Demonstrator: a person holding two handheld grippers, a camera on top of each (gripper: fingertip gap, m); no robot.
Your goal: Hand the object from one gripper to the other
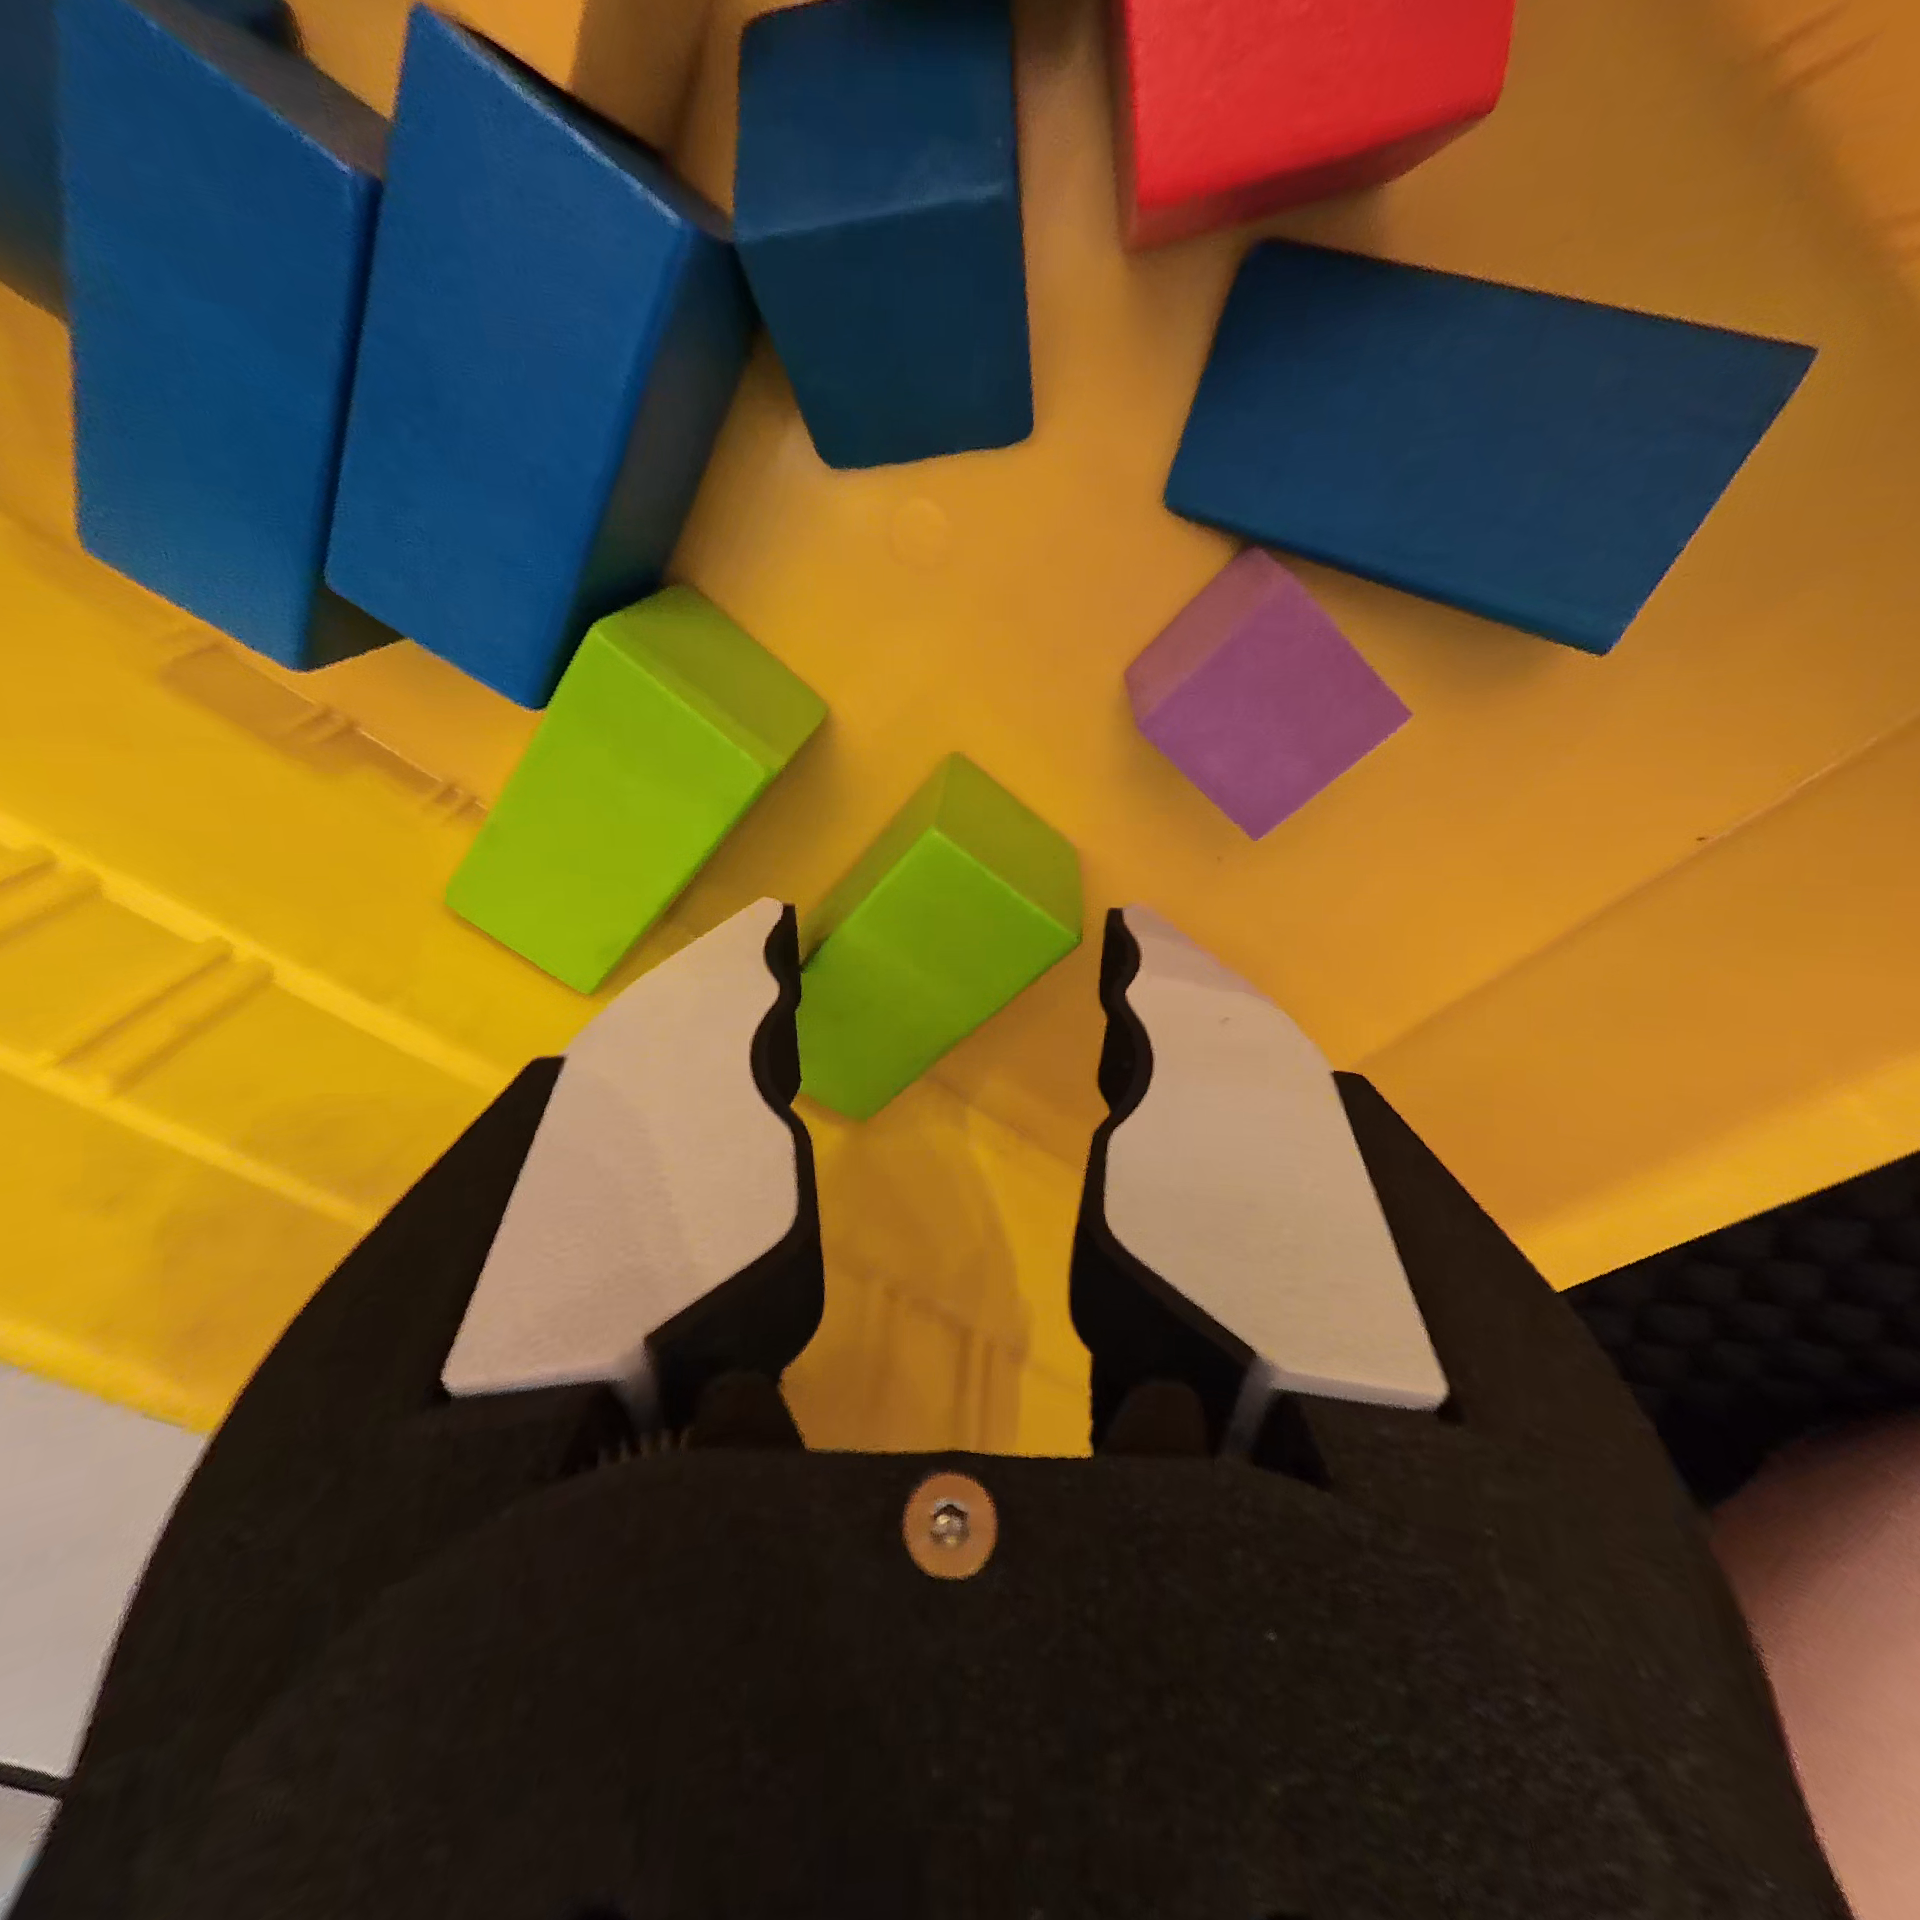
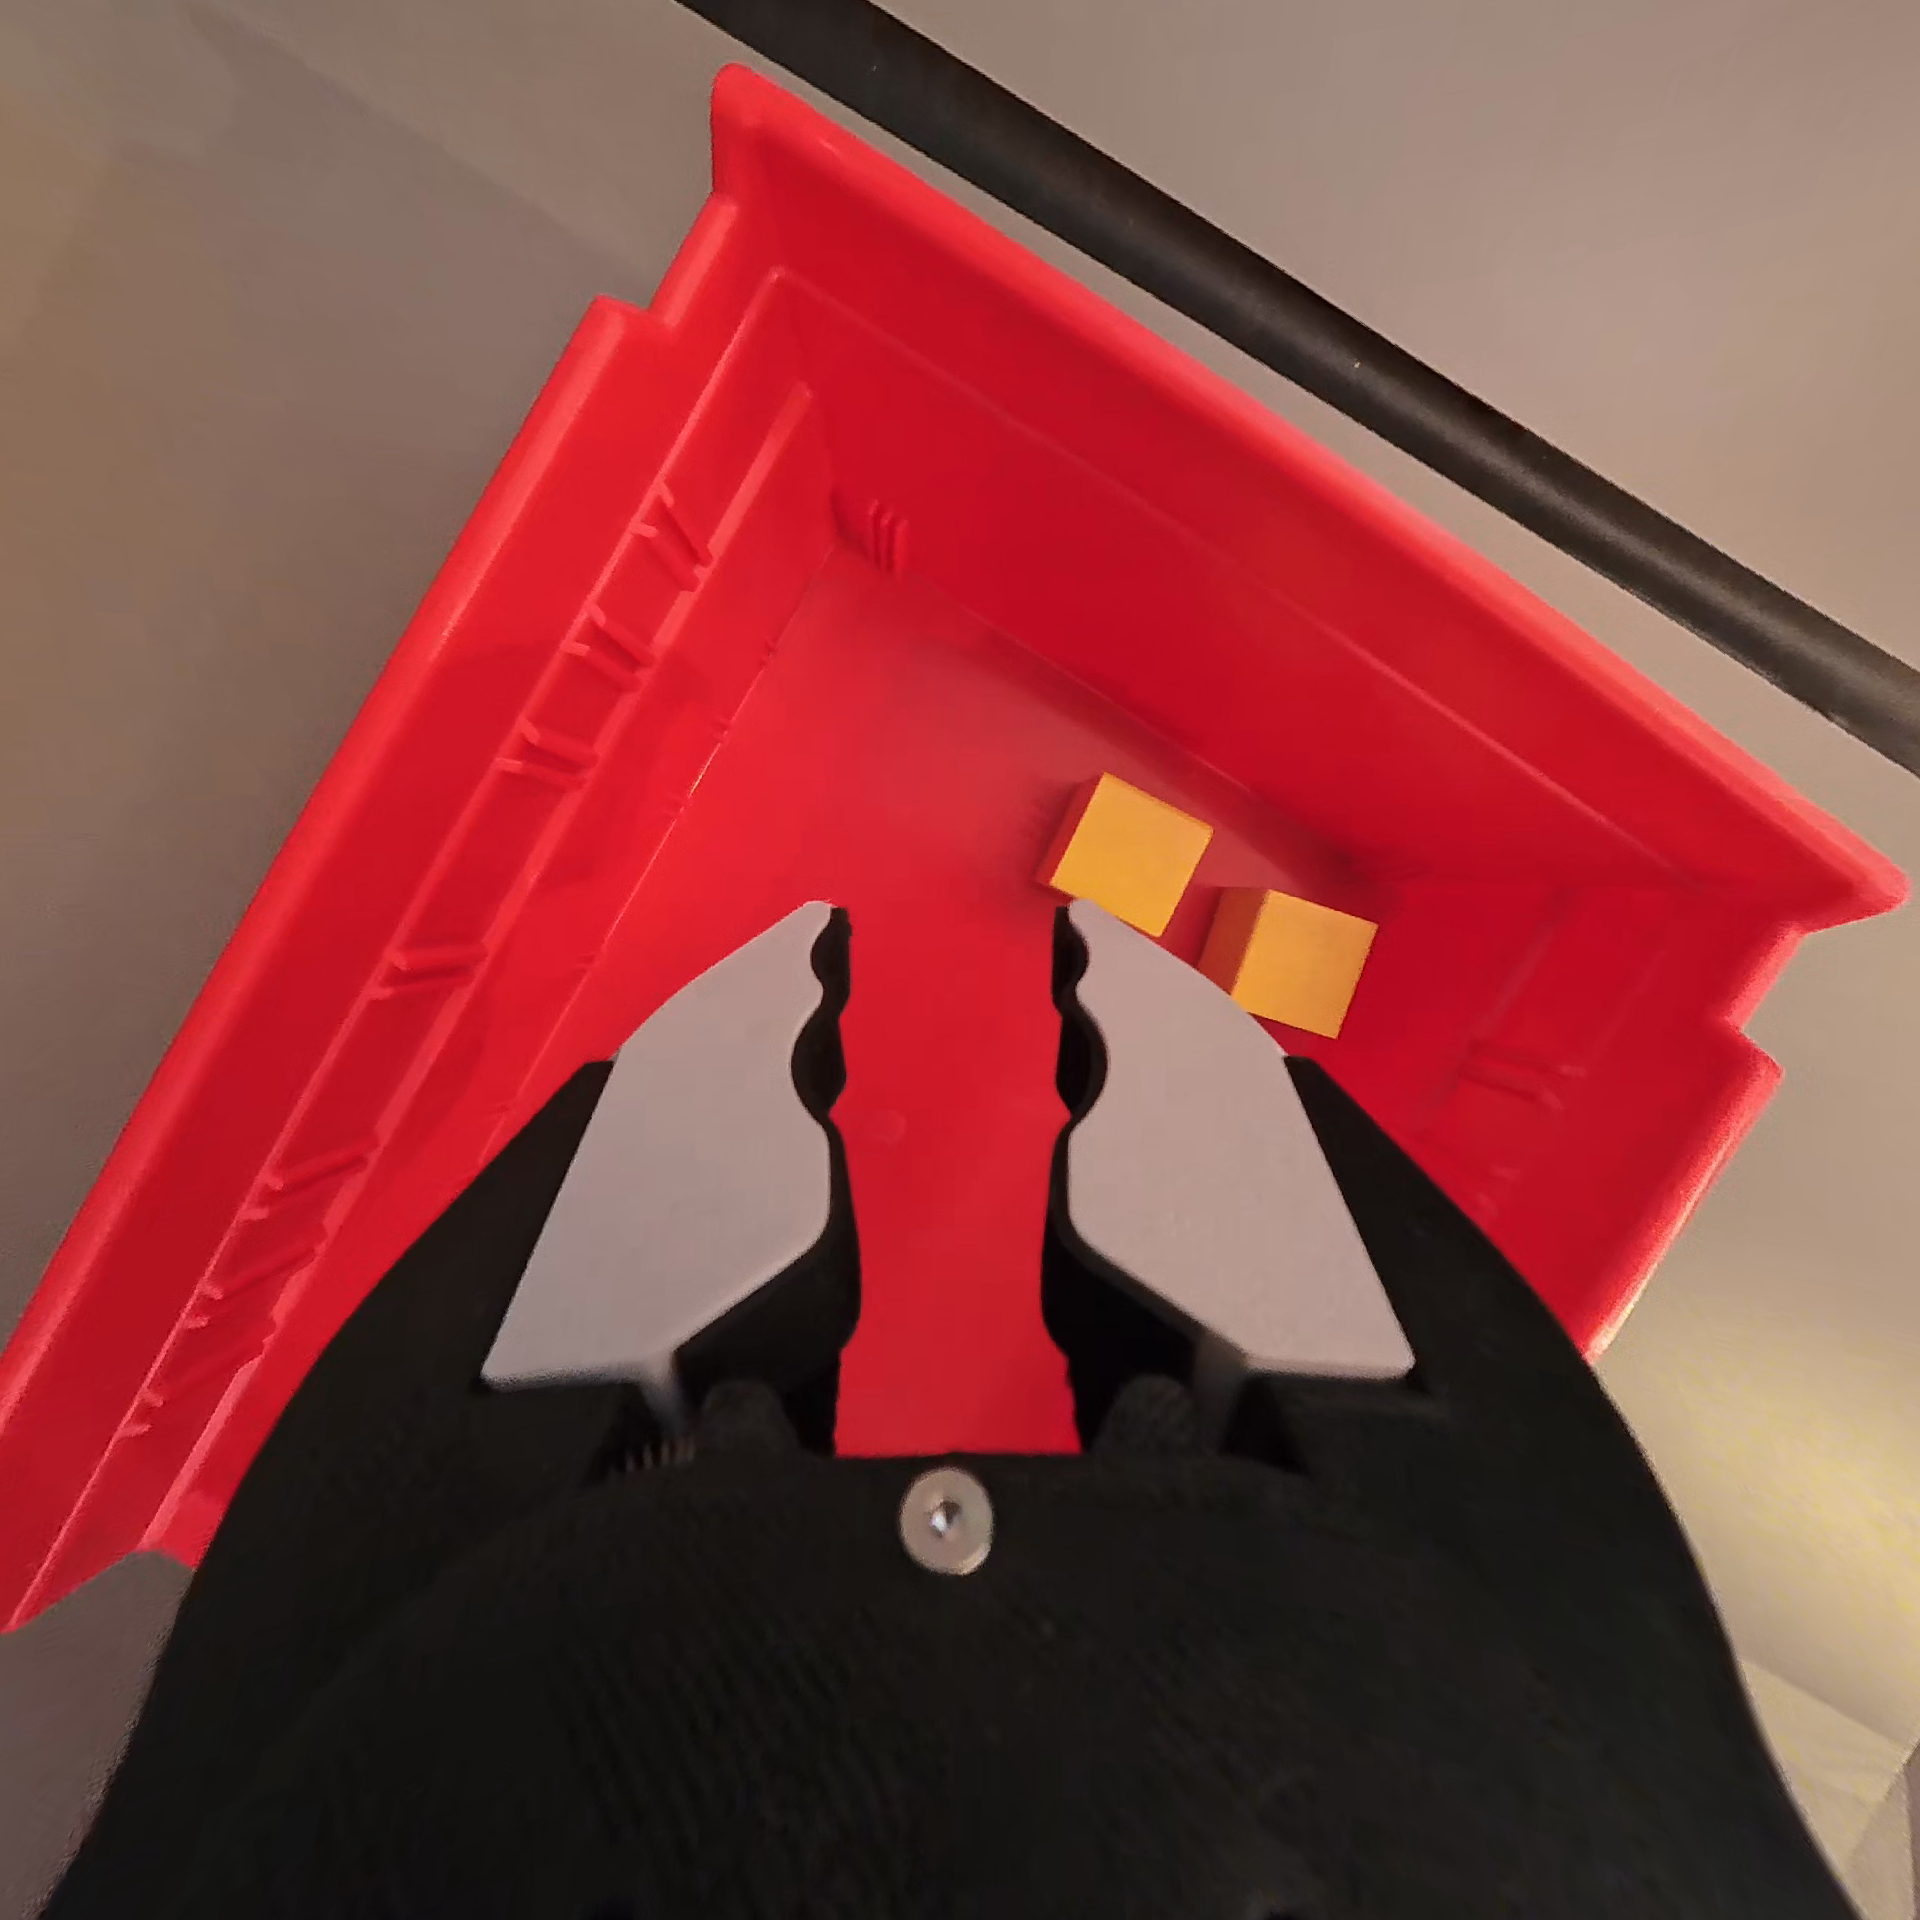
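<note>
- Your left gripper (image 1: 948,920) hung over the yellow bin (image 1: 1558,935) with its jaws parted and nothing clamped.
- The near green block (image 1: 940,956) lay on the bin floor between the fingertips; the left pad looked to touch its edge, the right pad stood clear.
- A second green block (image 1: 634,790) lay just to its left, a purple cube (image 1: 1262,696) to the right, with four blue blocks (image 1: 530,353) and a red block (image 1: 1299,94) farther off.
- Your right gripper (image 2: 951,925) was spread and empty above the red bin (image 2: 1039,395).
- Two orange cubes (image 2: 1127,852) sat near that bin's far wall, close beside each other.
</note>
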